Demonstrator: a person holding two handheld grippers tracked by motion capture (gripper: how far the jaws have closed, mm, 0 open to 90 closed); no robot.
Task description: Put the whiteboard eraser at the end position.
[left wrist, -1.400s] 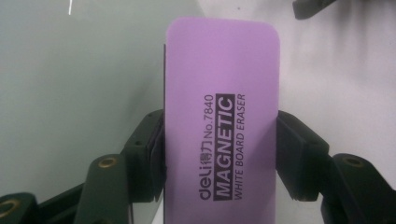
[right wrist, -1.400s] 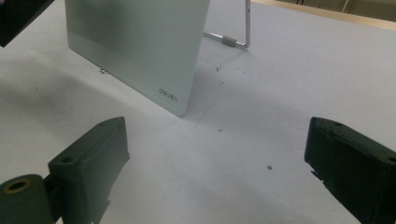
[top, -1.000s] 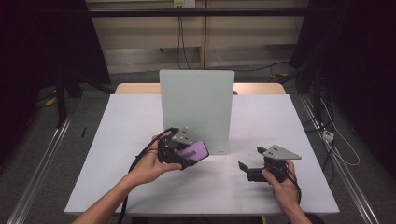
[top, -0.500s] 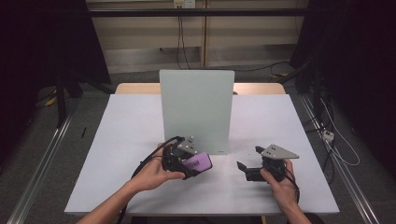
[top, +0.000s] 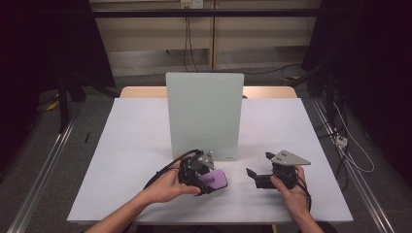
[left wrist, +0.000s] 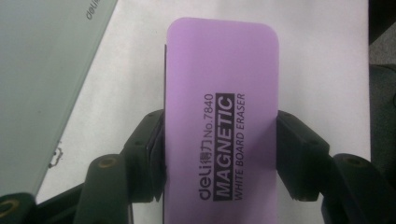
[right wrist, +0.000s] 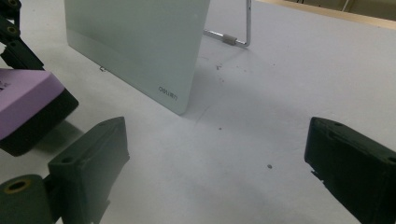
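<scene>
**Eraser pinched across its width**

We hold the eraser [left wrist: 219, 126] low over the table [top: 126, 145], before the board [top: 204, 114], left gripper [left wrist: 219, 154] clamped on its long sides. It seems light and rigid, with smooth plastic that could slip. Our right gripper [right wrist: 215, 158] gapes empty.

white table [top: 136, 145] | grey floor [top: 43, 160] | dark curtains [top: 43, 43] | pale wall [top: 145, 39]

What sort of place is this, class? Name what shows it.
Probably a lab recording bench: a white table ringed by dark curtains, a standing glass board, and a hand-held left gripper clamping a purple whiteboard eraser.
</scene>
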